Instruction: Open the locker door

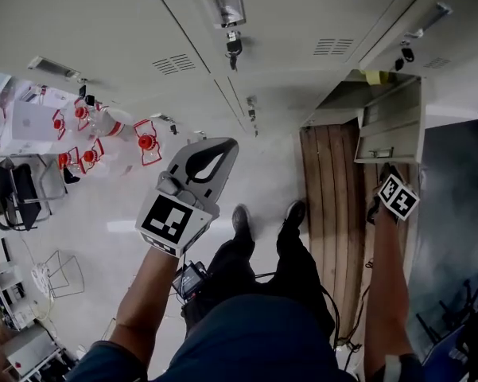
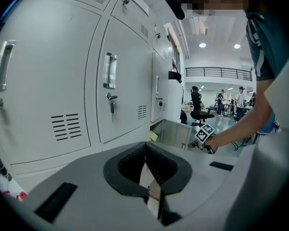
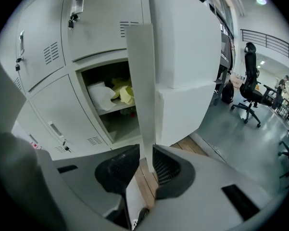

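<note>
Head view: the door (image 1: 394,122) stood open, nearer the right gripper (image 1: 390,188). Left gripper view: the left gripper (image 2: 145,163) had its jaws closed and empty, well apart from the door. Right gripper view: the jaws gripped the door's upright edge between them.

There were two grippers, the left gripper (image 1: 215,151) and the right gripper (image 1: 384,173). One door (image 1: 390,122) stood open. Two shoes (image 1: 240,217) showed below. Five red caps (image 1: 145,142) showed at left.
</note>
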### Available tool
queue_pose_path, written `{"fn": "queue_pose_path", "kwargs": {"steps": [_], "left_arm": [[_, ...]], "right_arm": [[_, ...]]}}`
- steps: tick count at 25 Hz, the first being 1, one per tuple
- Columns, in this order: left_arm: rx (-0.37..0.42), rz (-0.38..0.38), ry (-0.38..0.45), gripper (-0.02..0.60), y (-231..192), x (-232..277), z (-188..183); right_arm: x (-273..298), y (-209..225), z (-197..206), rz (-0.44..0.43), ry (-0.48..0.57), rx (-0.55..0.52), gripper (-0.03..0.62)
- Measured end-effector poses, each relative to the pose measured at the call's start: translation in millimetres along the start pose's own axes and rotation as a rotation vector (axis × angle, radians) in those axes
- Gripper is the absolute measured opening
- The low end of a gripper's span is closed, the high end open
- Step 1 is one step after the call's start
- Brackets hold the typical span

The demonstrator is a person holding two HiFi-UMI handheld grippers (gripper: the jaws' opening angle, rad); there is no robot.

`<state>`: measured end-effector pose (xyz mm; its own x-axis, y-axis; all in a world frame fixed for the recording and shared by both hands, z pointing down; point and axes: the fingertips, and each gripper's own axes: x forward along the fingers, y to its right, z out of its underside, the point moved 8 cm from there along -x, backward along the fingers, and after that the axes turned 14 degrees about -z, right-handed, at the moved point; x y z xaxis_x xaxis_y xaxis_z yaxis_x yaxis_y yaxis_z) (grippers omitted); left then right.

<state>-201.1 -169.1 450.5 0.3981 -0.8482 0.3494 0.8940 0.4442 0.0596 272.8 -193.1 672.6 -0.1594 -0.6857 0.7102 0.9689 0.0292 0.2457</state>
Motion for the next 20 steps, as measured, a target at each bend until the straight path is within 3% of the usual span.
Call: {"fn": "queue_pose_path", "kwargs": {"steps": [5,9,20], "left_arm": [[-0.002,-0.002,0.044,0.017,-6.3,-26.4,-23.4],[-0.003,0.004,0.081,0.017,-7.9,-47.8,-43.5],[0.020,0.040,0.184,0.017,-8.8,-102.8,-89.2]], "right_arm": [[-54.3,-25.1,-7.8,-0.044,0.070,0.040,0.089],[-104.5,-50.0,-23.1,-0.135,0.158,0.045,0.072],[-247.2,-133.2,-98.8,-0.328,0.406,-0.150,0.061]]}}
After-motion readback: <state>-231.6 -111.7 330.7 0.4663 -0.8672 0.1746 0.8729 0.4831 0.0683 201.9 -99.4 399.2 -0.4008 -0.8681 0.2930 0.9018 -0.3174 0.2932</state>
